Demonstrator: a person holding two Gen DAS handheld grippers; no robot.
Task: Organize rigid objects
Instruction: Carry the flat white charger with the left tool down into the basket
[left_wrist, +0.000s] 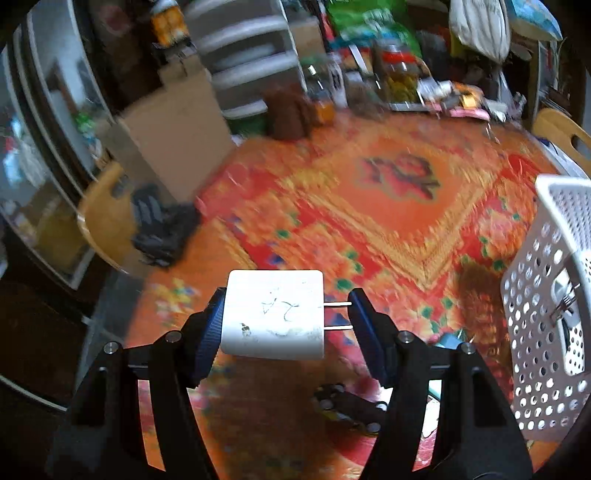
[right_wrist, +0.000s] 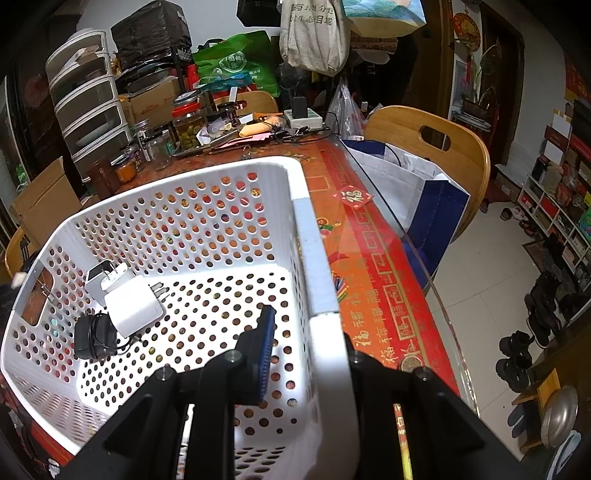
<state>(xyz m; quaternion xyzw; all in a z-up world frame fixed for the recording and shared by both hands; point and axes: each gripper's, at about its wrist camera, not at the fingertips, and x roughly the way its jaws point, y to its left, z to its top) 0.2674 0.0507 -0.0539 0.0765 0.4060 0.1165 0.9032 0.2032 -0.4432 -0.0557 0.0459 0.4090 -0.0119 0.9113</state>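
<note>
Beyond the patterned tablecloth (left_wrist: 388, 206): jars (right_wrist: 186, 123), stacked drawers (right_wrist: 88, 107), a cardboard box (left_wrist: 173, 125), wooden chairs (right_wrist: 436, 147) — all well apart from the grippers. Inside the white perforated basket (right_wrist: 221, 206): two white chargers (right_wrist: 133, 304) and a black adapter (right_wrist: 92, 338), bunched near the left wall. Left gripper (left_wrist: 286, 319) clamped on a white plug adapter (left_wrist: 273, 314), prongs against the right pad, raised over the cloth, left of the basket. Right gripper (right_wrist: 306, 354) pinching the basket's rim.
</note>
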